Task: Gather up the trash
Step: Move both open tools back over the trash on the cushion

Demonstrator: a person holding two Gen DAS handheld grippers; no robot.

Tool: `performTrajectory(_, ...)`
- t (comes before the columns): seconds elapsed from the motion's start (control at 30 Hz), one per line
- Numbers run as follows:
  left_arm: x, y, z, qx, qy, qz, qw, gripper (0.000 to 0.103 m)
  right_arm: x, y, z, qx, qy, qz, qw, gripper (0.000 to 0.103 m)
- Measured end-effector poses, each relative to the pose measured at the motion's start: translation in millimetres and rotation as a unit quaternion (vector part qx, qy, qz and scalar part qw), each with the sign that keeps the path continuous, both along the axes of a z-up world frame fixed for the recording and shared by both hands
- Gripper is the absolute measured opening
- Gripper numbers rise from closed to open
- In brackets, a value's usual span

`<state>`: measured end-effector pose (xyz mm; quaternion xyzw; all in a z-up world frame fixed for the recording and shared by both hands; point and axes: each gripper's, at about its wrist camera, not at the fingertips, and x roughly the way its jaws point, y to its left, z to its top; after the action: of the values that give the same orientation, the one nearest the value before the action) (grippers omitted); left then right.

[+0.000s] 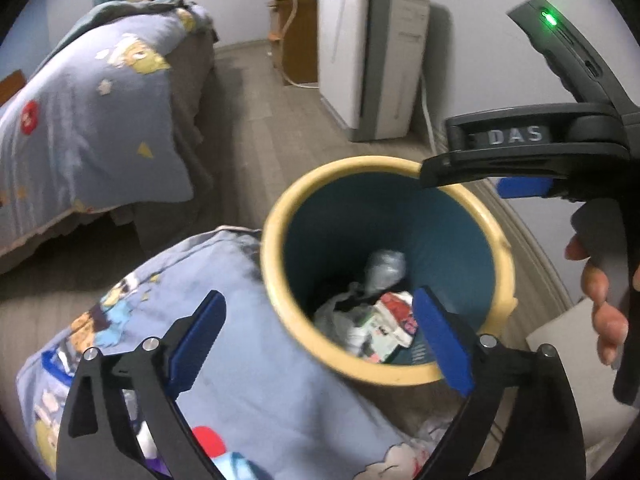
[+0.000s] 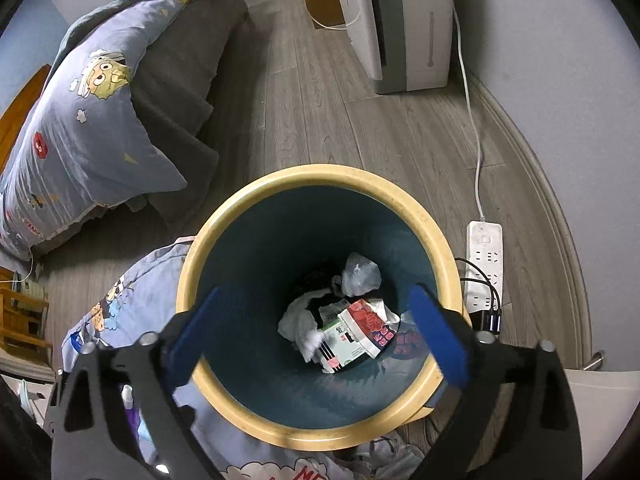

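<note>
Both tools are positioned above a waste bin (image 2: 316,428) with a yellow rim and a dark teal interior, which stands on a grey wood-pattern floor (image 2: 360,128).

Left tool (image 1: 320,344): the jaws stand wide apart and nothing lies between the blue pads (image 1: 198,342). In the left wrist view the left pad sits over a blue cartoon-print quilt (image 1: 248,380), and the right pad overlaps the near rim of the bin.

Right tool (image 2: 316,332): the jaws stand wide apart and are empty. The pads frame the bin opening on either side, so the tool looks straight down into the bin. In the left wrist view the right tool's body appears at the upper right edge, over the far rim of the bin, with a hand (image 1: 600,300) wrapped around its handle.

Trash: all visible trash lies at the bottom of the bin. It consists of a crumpled clear plastic bag (image 2: 360,274), white crumpled tissue (image 2: 298,326), and a flattened carton (image 2: 352,334) printed in red, white and green. The carton rests just beside the tissue, with the bag behind both.

Surroundings: the quilt presses against the left side of the bin. A bed (image 2: 100,92) with matching bedding stands further left. A white appliance (image 2: 404,28) stands against the wall, and a white power strip (image 2: 484,256) lies on the floor just right of the bin.
</note>
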<state>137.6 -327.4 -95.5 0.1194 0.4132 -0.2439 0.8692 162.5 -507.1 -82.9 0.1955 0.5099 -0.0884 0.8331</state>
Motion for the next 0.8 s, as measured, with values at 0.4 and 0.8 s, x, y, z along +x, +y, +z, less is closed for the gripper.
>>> performTrajectory(0.4, -10.8, 81.5, 24.1, 0.004, -0.010, 0.049, 0.9988, 0.095, 3.4, 38.2, 15.6, -0.033, -0.004, 0.039, 0.999, 0.097)
performTrajectory(0.8, -31.3, 223.4, 61.2, 0.022, -0.018, 0.152, 0.9880, 0.096, 3.0, 129.1, 40.7, -0.048, -0.024, 0.124, 0.991, 0.097)
